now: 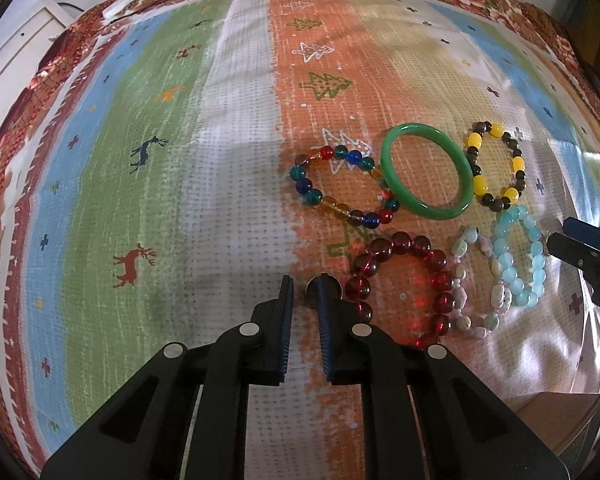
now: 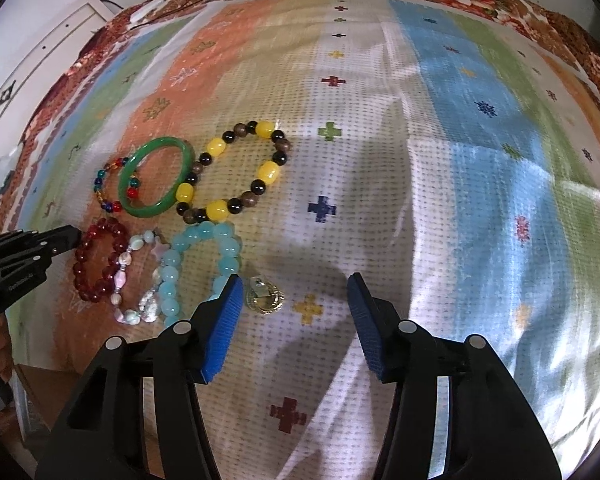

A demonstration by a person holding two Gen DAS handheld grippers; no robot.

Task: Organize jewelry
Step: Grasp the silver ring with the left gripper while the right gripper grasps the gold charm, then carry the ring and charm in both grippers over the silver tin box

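- Over at the left of the patterned cloth [image 1: 160, 200]: left tool [image 1: 304, 288] pointing steeply down, fingers nearly together with a thin gap, nothing between them.
- Behind its right finger: small round dark piece [image 1: 337, 286], partly hidden.
- Just right of that: dark red bead bracelet [image 1: 380, 248], lying flat.
- Further back: multicolour bead bracelet [image 1: 340, 188], overlapped at its right end by green bangle [image 1: 436, 211].
- Right of the bangle: yellow-and-dark bead bracelet [image 1: 478, 186].
- Nearer, side by side and touching: pale pink stone bracelet [image 1: 460, 298], then light blue bead bracelet [image 1: 502, 246].
- Farthest right: right tool [image 2: 294, 284], fingers wide apart, clamped on nothing; gold round pendant [image 2: 265, 298] on the cloth between them, just beside the left finger's tip.
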